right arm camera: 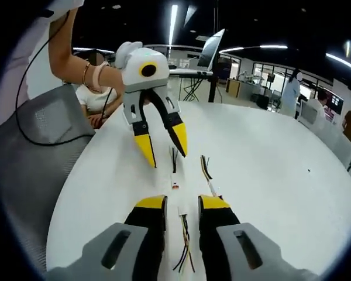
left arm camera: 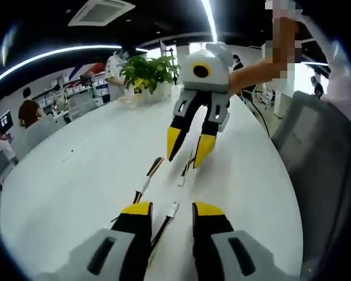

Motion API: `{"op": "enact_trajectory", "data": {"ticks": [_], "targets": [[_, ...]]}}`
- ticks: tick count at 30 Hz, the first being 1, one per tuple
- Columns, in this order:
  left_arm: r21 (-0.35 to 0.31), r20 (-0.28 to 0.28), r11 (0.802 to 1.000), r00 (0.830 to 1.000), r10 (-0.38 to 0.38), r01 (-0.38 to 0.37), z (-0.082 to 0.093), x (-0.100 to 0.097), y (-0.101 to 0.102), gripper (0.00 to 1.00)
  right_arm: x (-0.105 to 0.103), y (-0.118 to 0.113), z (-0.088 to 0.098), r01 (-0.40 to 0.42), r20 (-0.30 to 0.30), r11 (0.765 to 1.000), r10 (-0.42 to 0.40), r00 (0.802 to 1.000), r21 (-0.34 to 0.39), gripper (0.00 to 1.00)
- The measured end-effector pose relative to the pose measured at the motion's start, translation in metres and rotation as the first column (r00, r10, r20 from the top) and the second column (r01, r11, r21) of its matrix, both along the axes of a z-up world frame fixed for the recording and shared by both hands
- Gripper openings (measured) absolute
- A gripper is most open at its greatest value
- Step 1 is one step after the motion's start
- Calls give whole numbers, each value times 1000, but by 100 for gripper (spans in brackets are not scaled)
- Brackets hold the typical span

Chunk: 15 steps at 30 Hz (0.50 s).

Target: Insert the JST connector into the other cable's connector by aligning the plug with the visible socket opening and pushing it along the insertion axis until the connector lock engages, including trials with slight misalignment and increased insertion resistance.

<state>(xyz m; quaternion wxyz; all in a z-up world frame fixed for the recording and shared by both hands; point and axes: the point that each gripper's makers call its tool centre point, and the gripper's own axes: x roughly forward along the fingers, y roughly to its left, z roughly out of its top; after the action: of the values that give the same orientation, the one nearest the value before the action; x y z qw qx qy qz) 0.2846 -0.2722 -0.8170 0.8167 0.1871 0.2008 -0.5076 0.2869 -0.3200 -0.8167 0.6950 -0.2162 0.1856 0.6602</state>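
On the white table (left arm camera: 76, 175), several short cables lie loose between two grippers that face each other. From the left gripper view, the left gripper (left arm camera: 171, 212) rises at the near edge with its yellow-tipped jaws spread apart, holding nothing. A cable with a white connector (left arm camera: 173, 209) lies on the table in the gap between those jaws; whether it touches either jaw I cannot tell. Just beyond it, a little to the left, a second cable with a white connector (left arm camera: 144, 184) lies with its coloured wires fanning away. Farther off, the right gripper (left arm camera: 187, 153) hangs over the table with its jaws spread, tips pointing down near a third cable (left arm camera: 186, 170). A potted plant (left arm camera: 149, 73) stands at the far end of the table, and a grey chair (left arm camera: 316, 140) sits to the right.

From the right gripper view, the right gripper (right arm camera: 182, 206) has its jaws spread and empty, with a wire bundle (right arm camera: 184, 246) lying between them. The left gripper (right arm camera: 164, 153) hovers beyond, jaws apart, above a small connector (right arm camera: 174, 175). A laptop (right arm camera: 207, 52) stands at the far edge.
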Motion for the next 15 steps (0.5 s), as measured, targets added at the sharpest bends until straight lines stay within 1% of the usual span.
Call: {"op": "enact_trajectory", "data": {"ticks": [6,8,12,15], "targets": [[-12,-3,1000,1000,-6,6,-4,1,-3,20,3,-4,-13,16,-26,1000,-16,1000,-11,17],[-15,-7,1000,1000,-6,6,-6,2,-3,18,3,-5,-16,16,-32,1000,-17,999,-10,15],[-24,-22,1000,1000,4,-4,-11,5,-1,17,5,-6,-21,15,-41,1000,-15,999,-9,12],[-18,-34,1000,999,7,-8,-15,6,0,16,6,-6,-24,14,-48,1000,-14,999,-9,12]]}}
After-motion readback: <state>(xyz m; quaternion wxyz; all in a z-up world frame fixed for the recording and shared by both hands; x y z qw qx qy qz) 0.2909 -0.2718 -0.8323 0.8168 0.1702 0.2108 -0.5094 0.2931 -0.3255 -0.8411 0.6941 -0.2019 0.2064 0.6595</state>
